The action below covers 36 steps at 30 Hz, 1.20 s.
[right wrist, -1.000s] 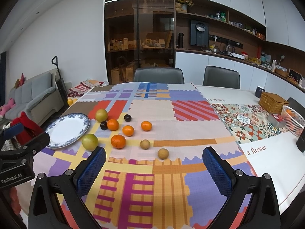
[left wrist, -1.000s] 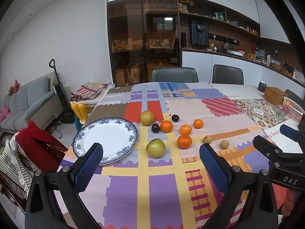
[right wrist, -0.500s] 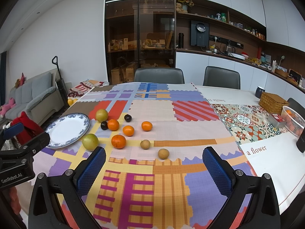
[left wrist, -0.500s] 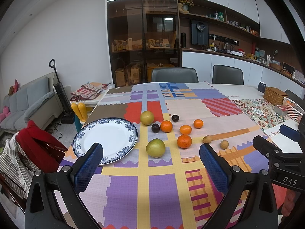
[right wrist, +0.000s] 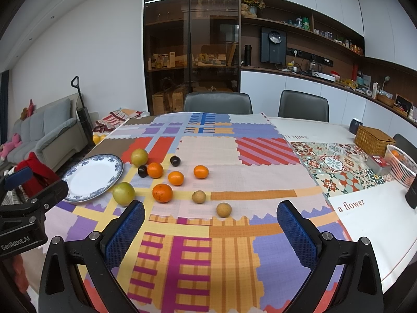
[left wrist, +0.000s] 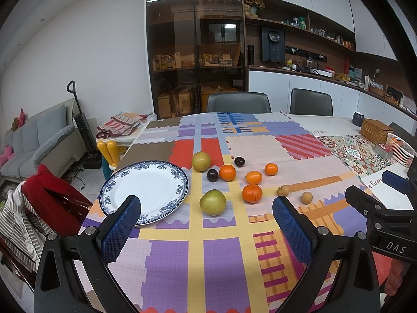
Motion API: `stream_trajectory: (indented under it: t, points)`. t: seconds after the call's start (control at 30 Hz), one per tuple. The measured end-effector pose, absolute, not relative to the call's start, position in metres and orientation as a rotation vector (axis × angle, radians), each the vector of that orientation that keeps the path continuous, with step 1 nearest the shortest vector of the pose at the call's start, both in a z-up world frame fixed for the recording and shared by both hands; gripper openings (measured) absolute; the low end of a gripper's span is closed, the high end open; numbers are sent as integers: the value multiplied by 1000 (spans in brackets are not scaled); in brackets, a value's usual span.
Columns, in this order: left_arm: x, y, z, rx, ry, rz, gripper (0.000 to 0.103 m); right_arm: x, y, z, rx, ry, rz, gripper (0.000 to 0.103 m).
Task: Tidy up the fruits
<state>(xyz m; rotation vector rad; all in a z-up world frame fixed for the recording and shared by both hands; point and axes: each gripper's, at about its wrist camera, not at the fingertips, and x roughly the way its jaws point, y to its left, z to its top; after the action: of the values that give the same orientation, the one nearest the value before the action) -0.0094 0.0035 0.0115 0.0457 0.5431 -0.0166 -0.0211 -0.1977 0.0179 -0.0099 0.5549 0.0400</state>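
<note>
An empty blue-rimmed white plate [left wrist: 146,190] [right wrist: 93,178] lies at the table's left. To its right lie loose fruits: two yellow-green pears [left wrist: 212,202] [left wrist: 201,161], several oranges [left wrist: 252,193] [right wrist: 162,192], two dark plums [left wrist: 212,175] [left wrist: 239,161] and two small brown fruits [left wrist: 283,190] [right wrist: 224,209]. My left gripper [left wrist: 206,224] is open and empty, above the table's near edge in front of the near pear. My right gripper [right wrist: 211,227] is open and empty, in front of the brown fruits.
A patchwork tablecloth [left wrist: 198,260] covers the table. A wicker box [right wrist: 374,137], a white basket [right wrist: 401,164] and a dark cup [right wrist: 355,125] stand at the far right. Two chairs [right wrist: 217,103] stand behind the table. A chair with red cloth [left wrist: 49,195] is at the left.
</note>
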Motion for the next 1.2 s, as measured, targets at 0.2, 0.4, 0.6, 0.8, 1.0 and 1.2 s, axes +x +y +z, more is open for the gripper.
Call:
stream_trajectory:
  t: [0.2,0.4,0.6,0.8,1.0,1.2]
  points:
    - [-10,4,11,45,543,-16,103,-21,-197,19,-11,556,40,102]
    - [-10,4,11,46,542,-15,103,-21,-197,17,-11,556,40,102]
    - [-9,6,15,55,533,-11,103,-21,-196,16,-14,558,41,102]
    - [-4,7,11,65,531,-3,103,-16,-195,10,-13,580,36,102]
    - [8,7,-2,94,530,4,102,-2,-194,-3,-26,608,27,102]
    - [26,6,-16,122,541,7,100,17,-196,-16,-20,644,15,102]
